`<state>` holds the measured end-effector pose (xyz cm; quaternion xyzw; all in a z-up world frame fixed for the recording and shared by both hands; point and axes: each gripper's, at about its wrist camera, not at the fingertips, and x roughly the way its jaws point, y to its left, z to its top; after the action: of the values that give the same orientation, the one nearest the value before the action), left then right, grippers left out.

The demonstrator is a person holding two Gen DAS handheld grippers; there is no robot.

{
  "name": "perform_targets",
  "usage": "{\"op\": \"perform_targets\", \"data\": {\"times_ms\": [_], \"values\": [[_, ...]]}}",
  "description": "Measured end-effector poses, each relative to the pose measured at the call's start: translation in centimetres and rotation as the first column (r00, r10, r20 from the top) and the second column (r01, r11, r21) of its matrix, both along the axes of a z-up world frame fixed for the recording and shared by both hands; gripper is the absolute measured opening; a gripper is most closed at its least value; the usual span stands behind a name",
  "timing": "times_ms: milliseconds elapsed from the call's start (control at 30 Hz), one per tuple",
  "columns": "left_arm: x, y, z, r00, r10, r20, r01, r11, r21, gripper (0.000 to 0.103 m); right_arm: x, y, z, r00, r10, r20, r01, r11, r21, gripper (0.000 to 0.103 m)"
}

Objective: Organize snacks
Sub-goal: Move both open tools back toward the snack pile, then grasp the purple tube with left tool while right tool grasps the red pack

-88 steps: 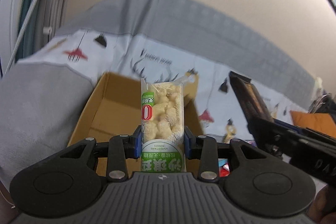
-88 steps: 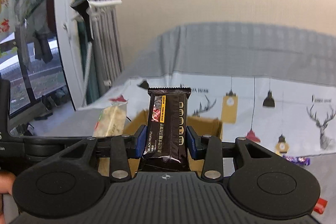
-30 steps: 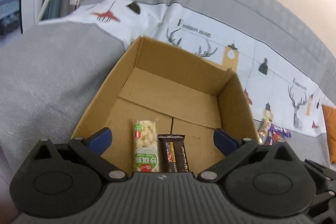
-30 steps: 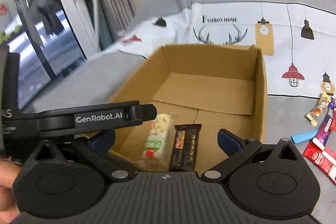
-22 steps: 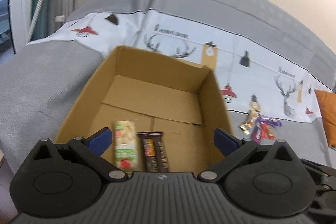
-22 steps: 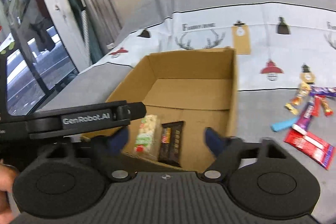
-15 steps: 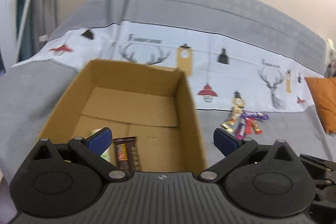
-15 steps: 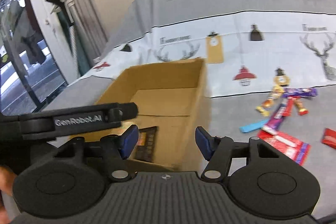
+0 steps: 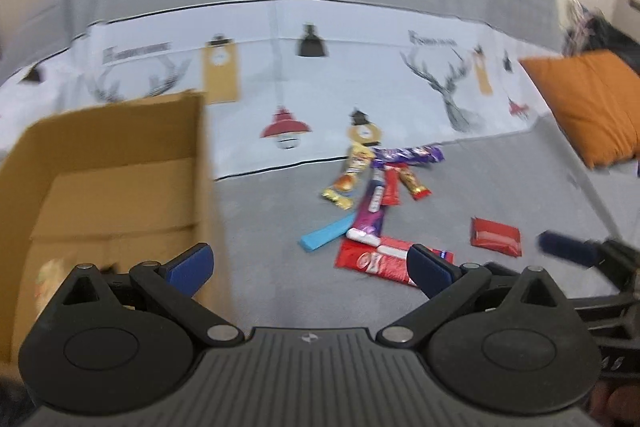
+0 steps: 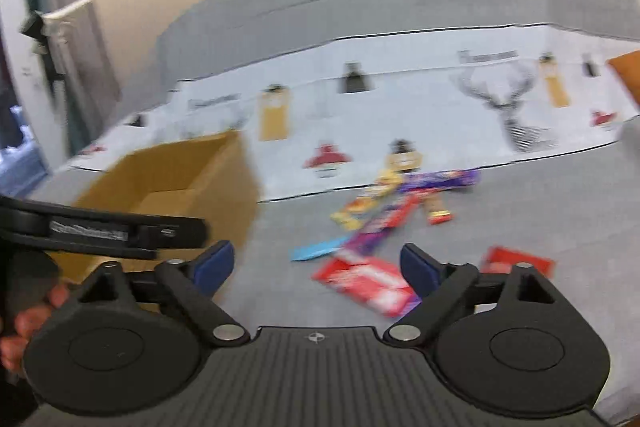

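Observation:
A brown cardboard box (image 9: 100, 163) stands at the left on the grey sofa; it also shows in the right wrist view (image 10: 176, 171). A pile of snack bars (image 9: 376, 195) lies to its right: a purple bar (image 9: 374, 211), a blue stick (image 9: 326, 235), a large red wrapper (image 9: 384, 261) and a separate red packet (image 9: 496, 237). The pile shows blurred in the right wrist view (image 10: 384, 223). My left gripper (image 9: 310, 267) is open and empty, above the sofa between box and pile. My right gripper (image 10: 316, 265) is open and empty, just before the large red wrapper (image 10: 364, 281).
An orange cushion (image 9: 588, 107) lies at the far right. A white cloth with deer and lamp prints (image 9: 320, 83) covers the sofa back. The left gripper's body (image 10: 104, 227) crosses the right wrist view at the left. A window and curtain (image 10: 48, 27) stand at far left.
Both grippers let go of their bars, which now lie in the box, then swung right from over the box toward the snack pile. Both views are motion-blurred.

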<state>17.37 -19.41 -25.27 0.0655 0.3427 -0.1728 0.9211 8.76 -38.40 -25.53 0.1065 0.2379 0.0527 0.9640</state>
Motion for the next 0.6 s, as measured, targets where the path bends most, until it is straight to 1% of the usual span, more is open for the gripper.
{"op": "perform_targets", "data": {"times_ms": [100,167,233,300,367,433,500,533,600], "values": [[2.9,-3.0,-1.8,0.999,-0.048,0.006,0.047,0.998,0.041,0.103,0.8,-3.2,-1.8,0.998,-0.069,-0.007,0.069,0.997,-0.025,0.099],[5.2,-4.6,-3.3,0.998,-0.052,-0.018,0.054,0.997,0.064,0.103,1.6,-5.1,-2.8,0.995,-0.103,-0.017,0.102,0.994,-0.032,0.099],[7.1,-5.9,-4.7,0.996,-0.072,-0.043,0.075,0.995,0.067,0.103,2.5,-6.8,-3.7,0.991,-0.135,-0.021,0.134,0.99,-0.04,0.102],[9.0,-7.4,-6.3,0.993,-0.094,-0.065,0.1,0.992,0.082,0.103,3.7,-8.6,-4.9,0.984,-0.171,-0.046,0.17,0.985,-0.028,0.102],[10.5,-8.9,-7.8,0.992,-0.11,-0.058,0.116,0.986,0.12,0.103,5.0,-10.1,-6.4,0.974,-0.209,-0.089,0.207,0.978,-0.028,0.102],[11.5,-10.0,-9.0,0.991,-0.129,-0.042,0.134,0.977,0.164,0.103,6.7,-11.4,-7.9,0.957,-0.248,-0.152,0.245,0.969,-0.041,0.102],[12.4,-11.2,-10.2,0.987,-0.158,-0.035,0.162,0.965,0.205,0.103,8.0,-12.1,-8.8,0.945,-0.275,-0.176,0.271,0.961,-0.045,0.102],[12.9,-11.7,-10.9,0.984,-0.173,-0.03,0.175,0.959,0.225,0.103,8.3,-12.4,-9.2,0.939,-0.291,-0.182,0.29,0.956,-0.032,0.102],[13.8,-12.5,-12.1,0.984,-0.178,-0.029,0.18,0.951,0.25,0.103,8.7,-13.0,-10.4,0.921,-0.326,-0.214,0.339,0.94,0.027,0.102]]}}
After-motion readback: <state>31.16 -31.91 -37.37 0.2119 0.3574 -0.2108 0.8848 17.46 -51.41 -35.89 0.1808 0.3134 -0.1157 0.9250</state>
